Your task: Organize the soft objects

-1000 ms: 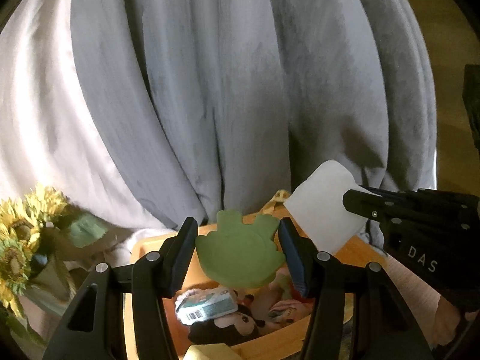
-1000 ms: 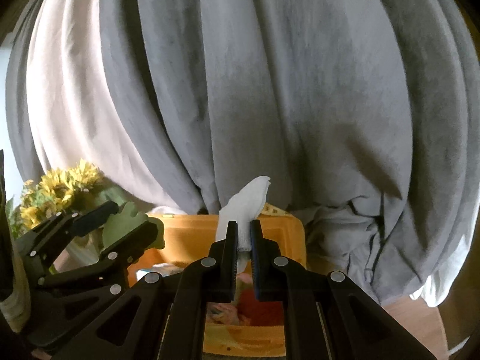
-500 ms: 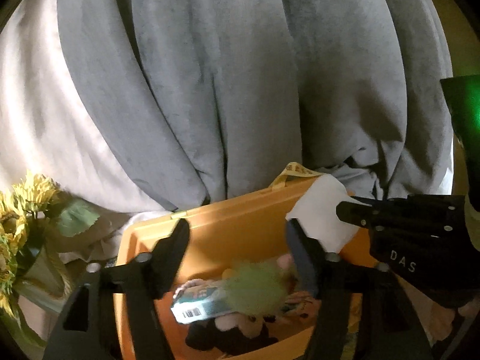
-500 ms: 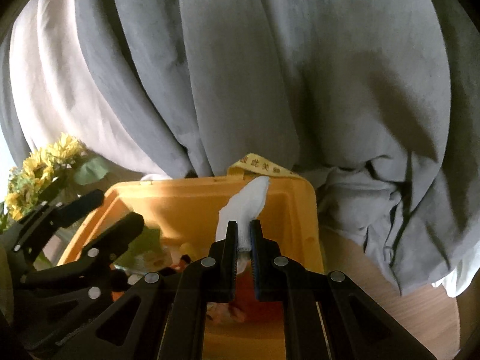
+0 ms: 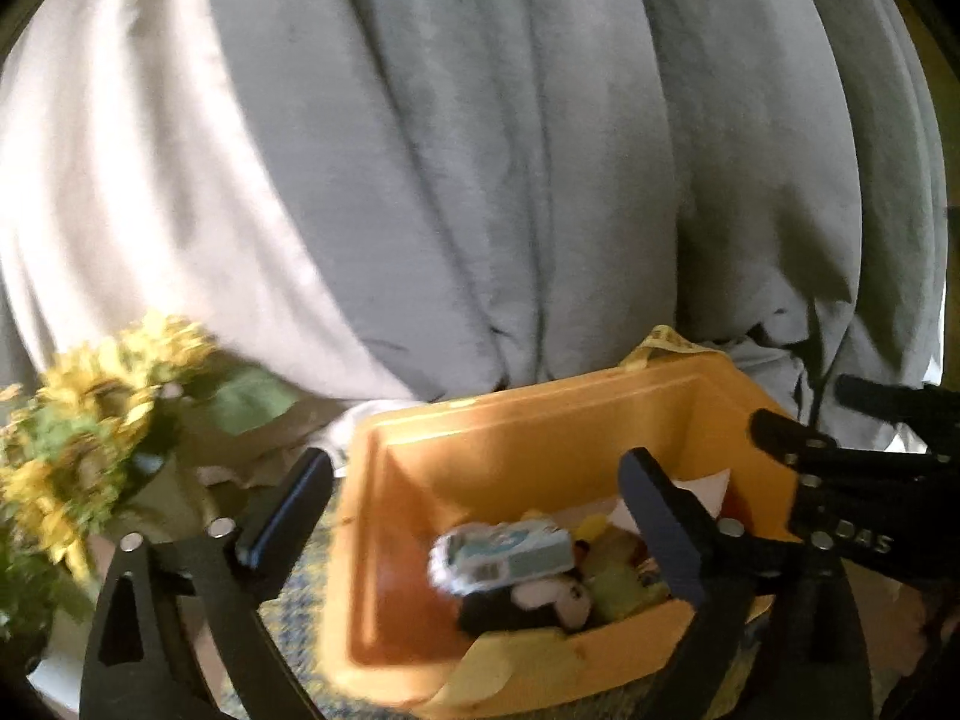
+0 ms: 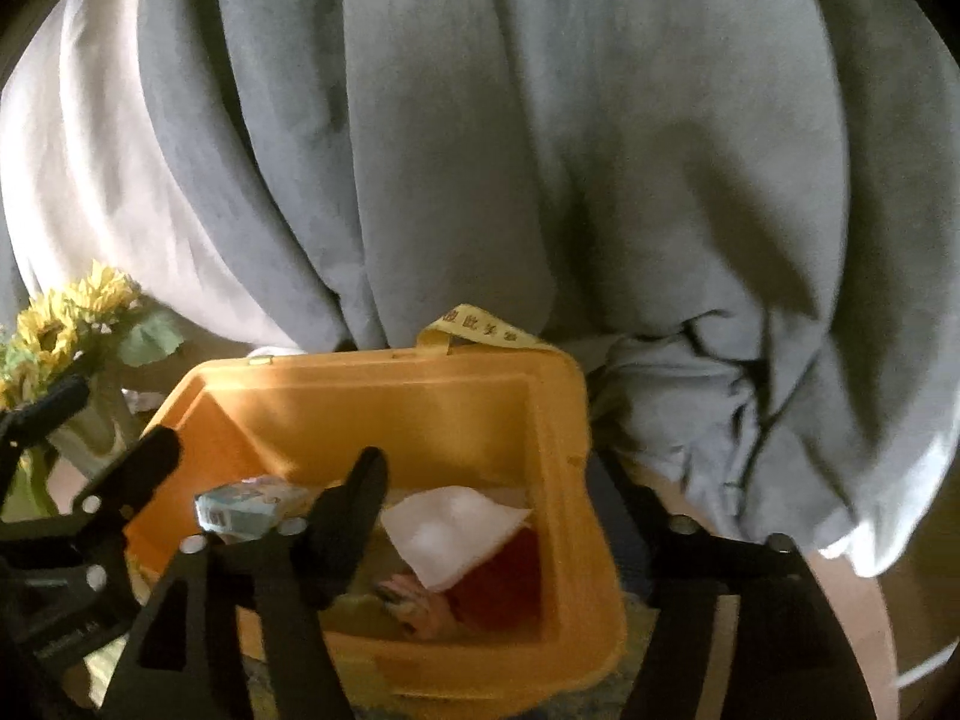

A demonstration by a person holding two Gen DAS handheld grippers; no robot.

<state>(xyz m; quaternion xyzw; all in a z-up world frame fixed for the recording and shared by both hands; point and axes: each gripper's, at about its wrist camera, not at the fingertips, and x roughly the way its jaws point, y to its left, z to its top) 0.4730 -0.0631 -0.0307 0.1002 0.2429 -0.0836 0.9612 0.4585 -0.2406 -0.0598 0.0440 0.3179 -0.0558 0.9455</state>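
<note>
Hovering spread and empty over the bin [image 6: 576, 420]: right tongs [image 6: 498, 504], likewise left tongs [image 5: 474, 516]. Cloth [image 6: 450, 531] lying inside on the toys, beside a pack [image 5: 504, 555] and a dark plush [image 5: 528, 600]. Drop step looks done; next likely calls for lifting clear and seeking another soft thing. Sunflowers [image 5: 78, 438] left, curtain [image 6: 480, 150] behind, bin walls hemming the exit.
</note>
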